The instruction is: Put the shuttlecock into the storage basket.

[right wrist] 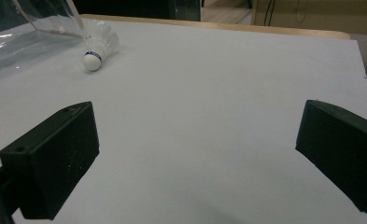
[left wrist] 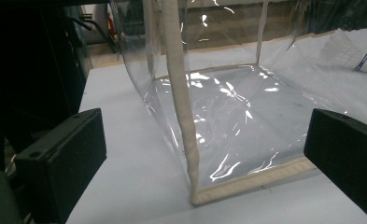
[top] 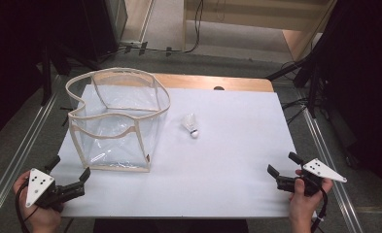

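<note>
High view: clear bag (top: 115,121) upright on bench (top: 227,160); shuttlecock (top: 191,125) beside it; left hand-held gripper (top: 71,179) and right hand-held gripper (top: 282,166) both agape, empty.

Even overhead light washed the white bench (top: 237,145); surroundings stayed dark, glare streaked the clear bag (left wrist: 228,107), near jaws blurred.

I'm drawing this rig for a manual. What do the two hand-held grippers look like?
Each hand-held gripper, left and right, has a black body with two blocky, rectangular black jaws. On top sits a pale grey three-cornered plate marked with small dark dots. A dark cable trails from each. No sleeve is visible at either wrist.
</note>
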Available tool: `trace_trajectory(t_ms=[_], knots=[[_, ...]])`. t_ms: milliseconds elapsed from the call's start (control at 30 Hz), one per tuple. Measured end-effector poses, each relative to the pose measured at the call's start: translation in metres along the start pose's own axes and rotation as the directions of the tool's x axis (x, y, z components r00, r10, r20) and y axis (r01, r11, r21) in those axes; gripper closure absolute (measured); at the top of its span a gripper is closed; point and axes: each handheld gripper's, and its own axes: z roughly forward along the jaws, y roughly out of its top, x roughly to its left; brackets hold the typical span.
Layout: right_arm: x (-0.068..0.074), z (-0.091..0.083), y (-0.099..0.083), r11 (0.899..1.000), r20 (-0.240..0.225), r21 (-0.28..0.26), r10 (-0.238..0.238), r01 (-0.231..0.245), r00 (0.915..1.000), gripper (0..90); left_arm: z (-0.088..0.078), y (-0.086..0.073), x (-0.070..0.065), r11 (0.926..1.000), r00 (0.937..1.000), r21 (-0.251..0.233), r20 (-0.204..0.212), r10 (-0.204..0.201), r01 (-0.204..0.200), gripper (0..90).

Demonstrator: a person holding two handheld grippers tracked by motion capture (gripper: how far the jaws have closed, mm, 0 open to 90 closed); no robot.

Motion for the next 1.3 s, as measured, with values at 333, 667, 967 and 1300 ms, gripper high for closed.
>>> trace_trajectory(t_ms=[333, 667, 967, 1300], knots=[[0.014, -0.001, 0.019, 1.0, 0.01, 0.008, -0.027, 0.027, 0.9996, 0.0, -0.001, 0.0, 0.0, 1.0, 1.0, -0.008, 0.006, 0.003, -0.003, 0.0], [0.032, 0.014, 0.043, 0.998, -0.003, 0.05, -0.048, 0.048, 0.9989, 0.0, -0.001, -0.001, 0.0, 1.0, 1.0, -0.008, 0.005, 0.001, -0.001, 0.0], [0.045, 0.034, 0.056, 0.994, -0.035, 0.072, -0.084, 0.086, 0.9959, 0.0, -0.001, -0.001, -0.001, 0.9999, 1.0, -0.013, 0.005, 0.003, -0.003, 0.0], [0.065, 0.055, 0.078, 0.985, -0.08, 0.105, -0.13, 0.138, 0.9883, 0.0, -0.002, -0.001, -0.001, 0.9999, 1.0, -0.012, 0.006, 0.006, -0.005, 0.0]])
